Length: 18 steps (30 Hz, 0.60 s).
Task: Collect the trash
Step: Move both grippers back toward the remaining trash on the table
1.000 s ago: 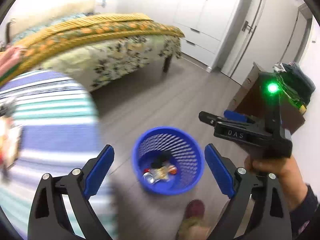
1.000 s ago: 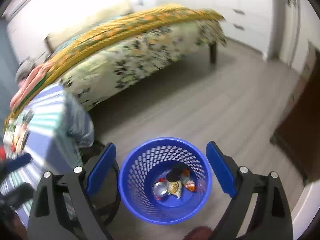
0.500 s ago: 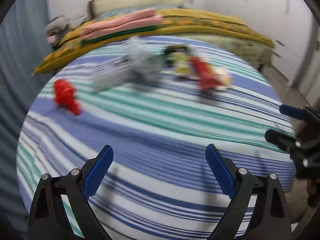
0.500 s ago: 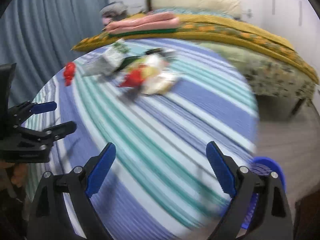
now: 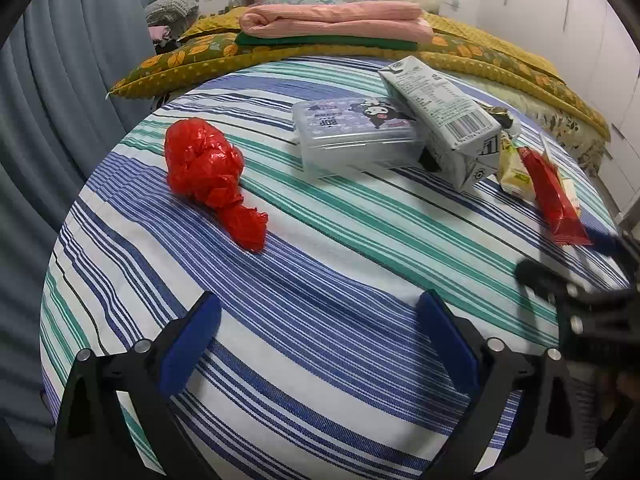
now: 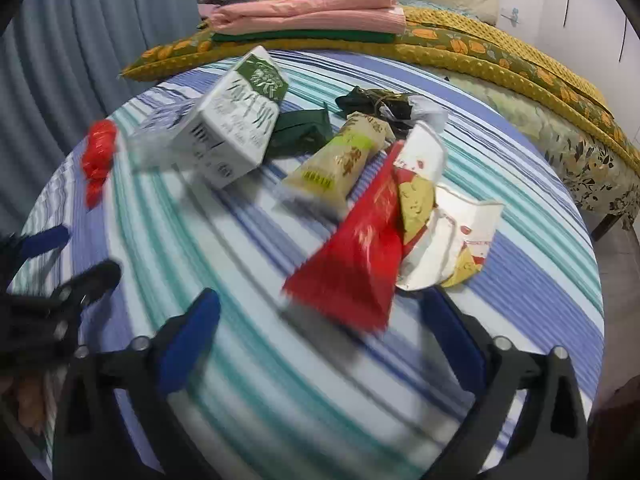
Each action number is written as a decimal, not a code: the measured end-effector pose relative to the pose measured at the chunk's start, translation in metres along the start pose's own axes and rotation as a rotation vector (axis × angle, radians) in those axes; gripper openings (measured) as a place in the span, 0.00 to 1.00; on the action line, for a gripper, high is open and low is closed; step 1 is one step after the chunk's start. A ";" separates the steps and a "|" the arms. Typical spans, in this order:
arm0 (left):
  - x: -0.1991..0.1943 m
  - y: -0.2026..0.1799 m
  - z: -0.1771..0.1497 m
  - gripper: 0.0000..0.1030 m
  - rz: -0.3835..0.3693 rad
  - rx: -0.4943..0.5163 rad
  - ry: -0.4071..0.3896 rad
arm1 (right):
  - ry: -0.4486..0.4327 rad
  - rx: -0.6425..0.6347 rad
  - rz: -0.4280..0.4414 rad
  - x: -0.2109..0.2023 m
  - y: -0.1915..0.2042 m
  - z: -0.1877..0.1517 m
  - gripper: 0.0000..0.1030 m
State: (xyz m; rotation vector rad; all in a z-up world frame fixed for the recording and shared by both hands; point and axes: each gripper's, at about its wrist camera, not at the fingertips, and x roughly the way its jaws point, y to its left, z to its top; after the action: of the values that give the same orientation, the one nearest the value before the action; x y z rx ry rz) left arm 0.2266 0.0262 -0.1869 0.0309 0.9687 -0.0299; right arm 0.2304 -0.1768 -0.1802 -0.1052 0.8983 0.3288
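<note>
A: Both empty? Where's the trash?
B: Yes, left gripper (image 5: 318, 344) and right gripper (image 6: 320, 340) gape over the striped table (image 5: 320, 360). Red wrapper (image 6: 356, 268) lies nearest the right; I'd lower onto it next

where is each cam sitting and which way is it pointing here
Left wrist: rides the left gripper, open, facing across the striped table toward the red bag and clear box; right gripper at its right edge.
Right wrist: rides the right gripper, open, aimed at the red wrapper; left gripper at its left edge.
Shared: the table, milk carton, red bag and wrapper.
</note>
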 end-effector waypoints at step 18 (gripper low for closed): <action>0.000 0.000 -0.001 0.96 -0.004 -0.002 0.001 | 0.002 0.009 -0.007 0.003 -0.003 0.005 0.96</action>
State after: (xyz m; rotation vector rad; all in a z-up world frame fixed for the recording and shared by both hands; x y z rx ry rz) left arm 0.2262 0.0260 -0.1875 0.0274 0.9694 -0.0322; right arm 0.2366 -0.1778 -0.1792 -0.1005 0.9007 0.3183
